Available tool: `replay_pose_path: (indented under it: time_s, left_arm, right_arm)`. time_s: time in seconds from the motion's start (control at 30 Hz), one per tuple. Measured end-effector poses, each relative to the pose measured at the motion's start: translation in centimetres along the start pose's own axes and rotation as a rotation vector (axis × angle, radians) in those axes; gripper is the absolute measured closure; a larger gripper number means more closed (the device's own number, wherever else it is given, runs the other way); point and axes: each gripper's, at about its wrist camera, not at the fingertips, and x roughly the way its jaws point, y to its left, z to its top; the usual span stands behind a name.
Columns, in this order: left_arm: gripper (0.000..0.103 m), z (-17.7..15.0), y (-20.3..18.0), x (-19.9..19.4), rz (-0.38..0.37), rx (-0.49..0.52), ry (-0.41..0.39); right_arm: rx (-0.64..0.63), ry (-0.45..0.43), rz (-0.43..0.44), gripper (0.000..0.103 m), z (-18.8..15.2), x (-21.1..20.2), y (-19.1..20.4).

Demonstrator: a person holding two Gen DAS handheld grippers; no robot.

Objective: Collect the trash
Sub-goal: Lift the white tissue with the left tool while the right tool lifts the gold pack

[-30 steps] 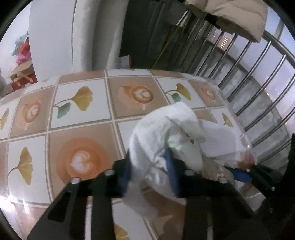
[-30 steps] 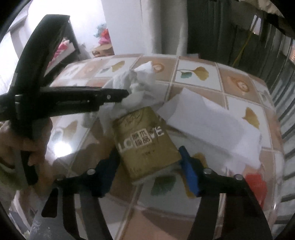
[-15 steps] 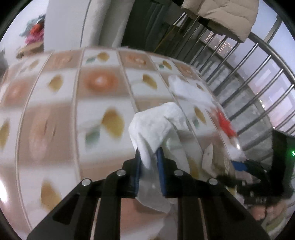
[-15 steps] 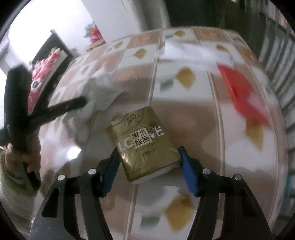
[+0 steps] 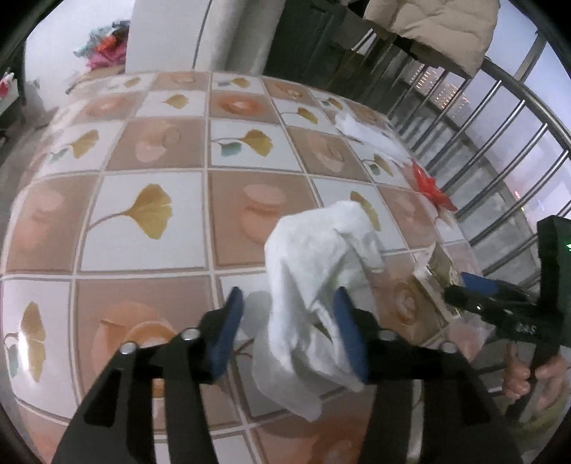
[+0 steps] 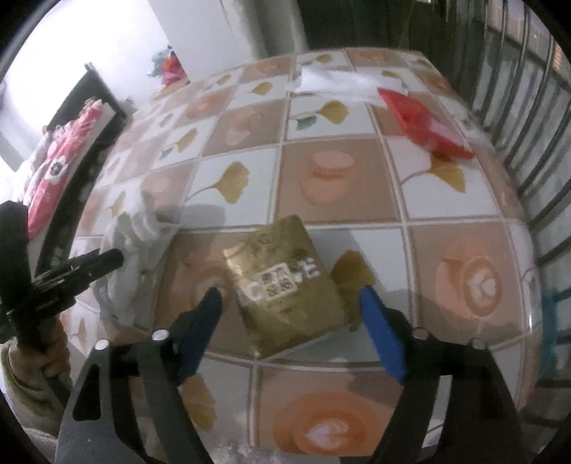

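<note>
Both tools opening over tiled bench (image 5: pixel 150 150)

Left tool (image 5: pixel 289 328): white tissue (image 5: pixel 314 271) between parting jaws (touching one pad). Right tool (image 6: pixel 292 321): gold packet (image 6: pixel 285 285) loose between.

Table (image 5: pixel 153 150) topped with tile-pattern cloth: ginkgo leaves, latte cups. Metal railing (image 5: pixel 499 117) along far edge, dusk city lights beyond. White pillar (image 5: pixel 167 35) behind. Beige quilt (image 5: pixel 439 25) draped over railing.

Both tongs point steeply downward with their jaws opening. The left tongs (image 5: pixel 291 326) have blue pads standing apart, the right-hand pad against white tissue (image 5: pixel 317 271). The right tongs (image 6: pixel 292 321) flank a gold packet (image 6: pixel 285 285), pads clear of it.
</note>
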Motion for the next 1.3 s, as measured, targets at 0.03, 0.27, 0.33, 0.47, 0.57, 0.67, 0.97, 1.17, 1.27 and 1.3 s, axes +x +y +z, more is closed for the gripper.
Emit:
replay_pose_path:
  time_s: [0.03, 0.27, 0.33, 0.47, 0.57, 0.67, 0.97, 1.17, 1.27, 1.3]
  left_arm:
    - [0.048, 0.0, -0.1, 0.2, 0.008, 0.006, -0.009]
    - [0.048, -0.7, -1.6, 1.2, 0.134, 0.108, -0.079]
    - [0.048, -0.7, -1.9, 1.4, 0.176, 0.134, -0.088]
    - [0.053, -1.1, -2.0, 1.4, 0.195, 0.146, -0.109]
    - [0.060, -1.2, -2.0, 1.4, 0.187, 0.145, -0.119]
    - [0.068, -1.4, -2.1, 1.4, 0.179, 0.144, -0.132]
    - [0.087, -2.1, -1.6, 1.0, 0.108, 0.108, -0.161]
    - [0.088, -2.6, -0.9, 0.3, 0.071, 0.079, -0.168]
    - [0.088, -2.7, -1.0, 0.0, 0.060, 0.077, -0.177]
    - [0.088, -2.8, -1.0, -0.2, 0.056, 0.077, -0.180]
  right_arm:
    - [-0.008, -0.003, -0.004, 0.024, -0.1, 0.0, 0.2]
    - [-0.098, 0.031, -0.092, 0.024, -0.3, 1.4, 1.3]
    - [-0.125, 0.053, -0.113, 0.029, -0.4, 1.7, 1.6]
    - [-0.150, 0.060, -0.131, 0.033, -0.2, 2.1, 1.8]
    - [-0.144, 0.055, -0.153, 0.039, -0.1, 2.1, 1.7]
    - [-0.121, 0.052, -0.163, 0.043, -0.3, 1.9, 1.6]
    - [-0.068, 0.065, -0.182, 0.046, -0.8, 1.5, 2.0]
    - [-0.018, 0.056, -0.168, 0.046, -1.1, 0.8, 2.1]
    - [-0.016, 0.049, -0.172, 0.046, -1.2, 0.5, 2.3]
    - [-0.016, 0.045, -0.172, 0.046, -1.1, 0.3, 2.4]
